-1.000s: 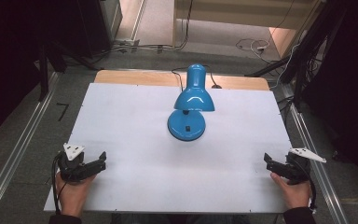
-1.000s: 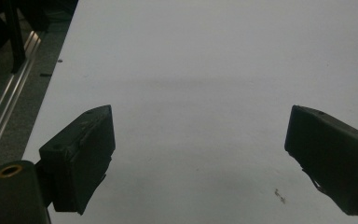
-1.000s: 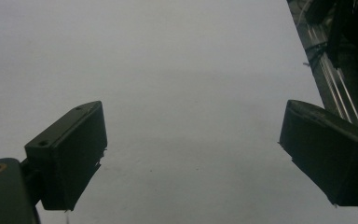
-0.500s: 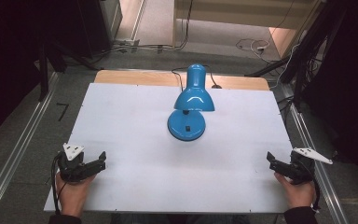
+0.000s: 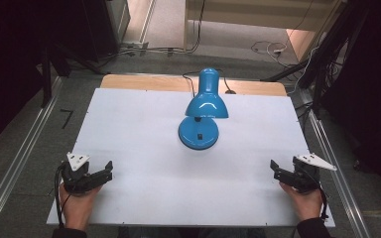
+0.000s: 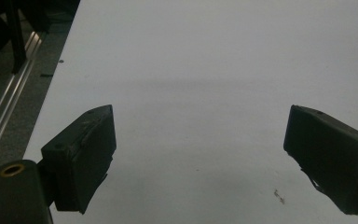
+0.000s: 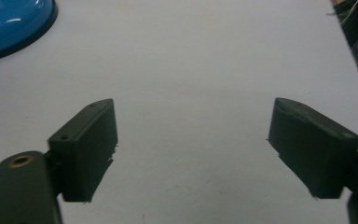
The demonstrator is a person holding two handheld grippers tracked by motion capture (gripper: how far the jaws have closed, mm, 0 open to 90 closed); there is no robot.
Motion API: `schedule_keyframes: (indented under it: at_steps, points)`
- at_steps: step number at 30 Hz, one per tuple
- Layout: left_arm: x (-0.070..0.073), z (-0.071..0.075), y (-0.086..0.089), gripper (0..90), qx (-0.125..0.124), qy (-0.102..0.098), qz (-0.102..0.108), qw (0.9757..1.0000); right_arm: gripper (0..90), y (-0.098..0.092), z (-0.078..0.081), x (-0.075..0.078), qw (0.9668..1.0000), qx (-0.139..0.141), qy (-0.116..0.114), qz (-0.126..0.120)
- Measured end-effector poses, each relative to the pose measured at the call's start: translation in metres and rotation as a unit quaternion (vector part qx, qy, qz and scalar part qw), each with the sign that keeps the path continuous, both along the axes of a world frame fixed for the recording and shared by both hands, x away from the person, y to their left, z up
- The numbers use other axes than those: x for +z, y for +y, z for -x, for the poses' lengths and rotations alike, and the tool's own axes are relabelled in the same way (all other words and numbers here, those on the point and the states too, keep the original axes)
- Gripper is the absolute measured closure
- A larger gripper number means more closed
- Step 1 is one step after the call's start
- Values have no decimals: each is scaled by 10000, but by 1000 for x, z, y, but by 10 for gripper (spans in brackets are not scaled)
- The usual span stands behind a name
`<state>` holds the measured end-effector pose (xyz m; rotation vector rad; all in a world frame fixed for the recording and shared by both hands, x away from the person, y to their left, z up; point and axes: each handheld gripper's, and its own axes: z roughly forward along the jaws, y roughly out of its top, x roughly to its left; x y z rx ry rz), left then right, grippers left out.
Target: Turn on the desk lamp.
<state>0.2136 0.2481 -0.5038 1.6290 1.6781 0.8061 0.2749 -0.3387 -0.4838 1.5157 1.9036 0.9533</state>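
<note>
The blue desk lamp (image 5: 202, 115) stands near the middle of the white table (image 5: 134, 124), toward its far side, shade tipped down over its round base. The left gripper (image 5: 106, 172) hovers at the near left corner, jaws spread wide with bare tabletop between them. Over at the near right edge, the right gripper (image 5: 274, 168) has just been closing a little, yet its jaws stand well apart, nothing between them, and the lamp is well away from both.
</note>
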Motion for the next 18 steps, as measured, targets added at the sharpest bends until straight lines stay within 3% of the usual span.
schedule_keyframes:
  at_steps: [5, 18]
  points:
    - [0, 0, 0, 97, -14, 2, -2, 10000, 189, 11, -3, 5, 9998, 69, 120, -137]
    - [0, 0, 0, 98, 8, -11, 37, 10000, 153, 45, -14, 10, 9992, 398, 40, -56]
